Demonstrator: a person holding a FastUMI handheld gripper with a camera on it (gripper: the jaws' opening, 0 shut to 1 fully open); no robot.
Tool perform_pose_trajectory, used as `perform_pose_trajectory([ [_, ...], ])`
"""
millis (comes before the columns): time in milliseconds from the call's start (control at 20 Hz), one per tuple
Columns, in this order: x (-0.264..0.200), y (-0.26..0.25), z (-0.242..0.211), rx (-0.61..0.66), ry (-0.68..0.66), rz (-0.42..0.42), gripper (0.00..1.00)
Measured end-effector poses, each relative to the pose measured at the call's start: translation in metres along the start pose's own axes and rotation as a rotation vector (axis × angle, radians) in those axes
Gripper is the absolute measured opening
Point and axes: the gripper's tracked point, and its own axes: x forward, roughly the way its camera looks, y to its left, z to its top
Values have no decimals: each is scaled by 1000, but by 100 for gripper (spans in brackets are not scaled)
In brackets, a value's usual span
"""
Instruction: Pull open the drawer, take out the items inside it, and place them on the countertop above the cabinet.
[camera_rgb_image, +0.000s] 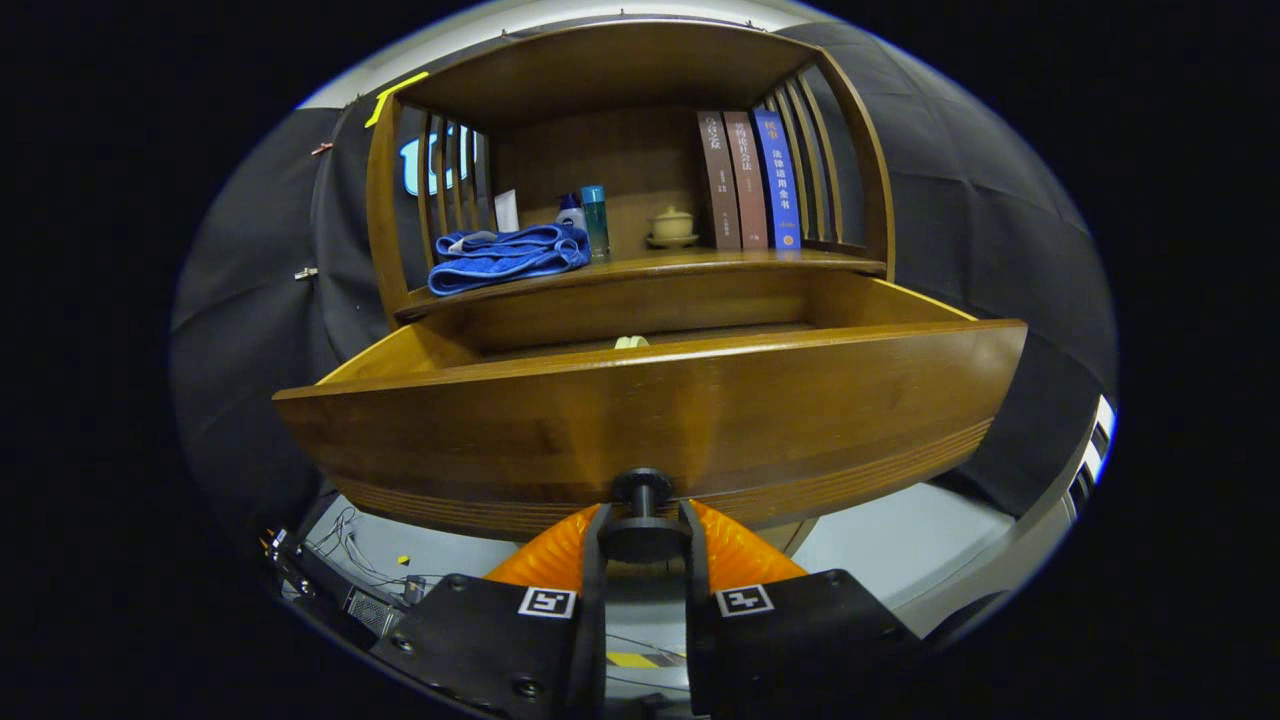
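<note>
The wooden drawer (650, 410) stands pulled out from the cabinet, its front panel close ahead of me. My gripper (643, 530) is shut on the drawer's dark round knob (642, 487), one finger pressing each side of it. Over the front panel's top edge a small pale item (631, 342) peeks from inside the drawer; the rest of the inside is hidden. Above the drawer lies the countertop (700, 263).
On the countertop lie a folded blue towel (507, 256), two small bottles (594, 220), a pale lidded cup (672, 226) and three upright books (750, 180). Slatted wooden sides and a top board enclose the shelf. Cables (350, 560) lie on the floor below left.
</note>
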Motion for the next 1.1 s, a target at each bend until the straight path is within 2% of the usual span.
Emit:
perform_pose_trajectory([
  [300, -12, -1, -8, -9, -13, -4, 36],
  [400, -14, 3, -5, -10, -17, 13, 42],
  [650, -42, 3, 12, 11, -86, 17, 97],
  [800, -67, 11, 48, 3, -149, 27, 98],
  [950, -81, 28, 115, -10, -236, 62, 99],
  [1100, -63, 37, 160, 2, -192, 62, 99],
])
